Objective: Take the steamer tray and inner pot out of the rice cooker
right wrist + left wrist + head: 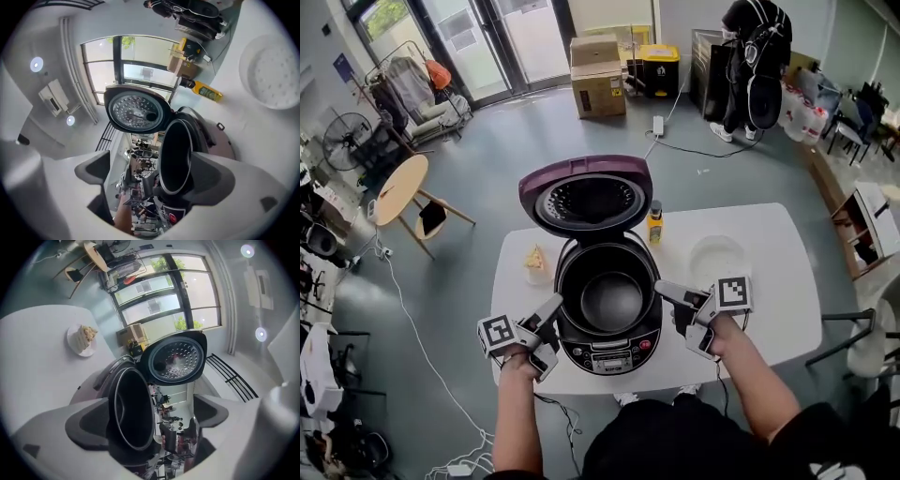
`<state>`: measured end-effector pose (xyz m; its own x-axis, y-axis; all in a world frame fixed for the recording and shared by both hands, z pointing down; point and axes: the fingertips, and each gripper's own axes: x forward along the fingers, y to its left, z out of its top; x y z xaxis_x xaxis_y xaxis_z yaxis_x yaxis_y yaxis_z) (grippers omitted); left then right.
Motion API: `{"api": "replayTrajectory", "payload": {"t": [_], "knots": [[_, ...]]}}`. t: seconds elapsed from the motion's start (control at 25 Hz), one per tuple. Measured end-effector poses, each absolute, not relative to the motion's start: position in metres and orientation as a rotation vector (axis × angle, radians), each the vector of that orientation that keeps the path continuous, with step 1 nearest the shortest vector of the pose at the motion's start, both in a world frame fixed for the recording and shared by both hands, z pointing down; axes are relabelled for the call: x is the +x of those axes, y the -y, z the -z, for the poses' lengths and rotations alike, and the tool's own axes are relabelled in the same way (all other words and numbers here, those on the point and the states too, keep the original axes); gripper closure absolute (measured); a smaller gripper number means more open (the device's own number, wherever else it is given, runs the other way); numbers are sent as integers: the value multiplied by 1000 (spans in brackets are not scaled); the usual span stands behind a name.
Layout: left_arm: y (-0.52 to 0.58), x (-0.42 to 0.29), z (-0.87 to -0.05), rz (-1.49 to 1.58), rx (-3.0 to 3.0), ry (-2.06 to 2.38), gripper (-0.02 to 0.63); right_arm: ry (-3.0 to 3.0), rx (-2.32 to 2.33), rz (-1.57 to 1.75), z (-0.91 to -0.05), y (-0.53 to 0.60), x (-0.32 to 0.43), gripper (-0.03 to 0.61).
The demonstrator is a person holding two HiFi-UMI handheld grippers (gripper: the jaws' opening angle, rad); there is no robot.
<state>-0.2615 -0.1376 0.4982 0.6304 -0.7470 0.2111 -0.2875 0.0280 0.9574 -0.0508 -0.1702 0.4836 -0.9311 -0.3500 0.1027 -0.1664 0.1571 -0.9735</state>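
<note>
The rice cooker (609,323) stands mid-table with its purple lid (586,195) swung up. The dark inner pot (611,298) sits inside it, empty. A white perforated steamer tray (717,258) lies on the table to the cooker's right, also in the right gripper view (274,77). My left gripper (548,332) is open at the cooker's left side, with the inner pot (126,413) showing between its jaws. My right gripper (680,315) is open at the cooker's right rim, facing the inner pot (176,157). Neither holds anything.
A small bowl of food (536,262) sits left of the cooker and a yellow bottle (655,223) behind it. The white table (778,281) has its front edge just below the cooker's control panel (609,354). A person (753,66) stands far back.
</note>
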Motion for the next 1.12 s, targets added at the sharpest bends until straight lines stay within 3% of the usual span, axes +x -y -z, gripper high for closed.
{"api": "replayTrajectory", "payload": {"t": [0.32, 0.64, 0.92, 1.12], "knots": [[144, -262, -505, 411, 1538, 856, 63, -2198, -527, 1985, -506, 174, -61, 40], [146, -249, -509, 325, 1595, 818, 124, -2184, -484, 2013, -510, 178, -72, 51], [141, -256, -523, 186, 1599, 860, 223, -2266, -559, 2042, -523, 178, -74, 185], [140, -258, -532, 96, 1606, 883, 330, -2373, -682, 2022, -543, 180, -67, 404]]}}
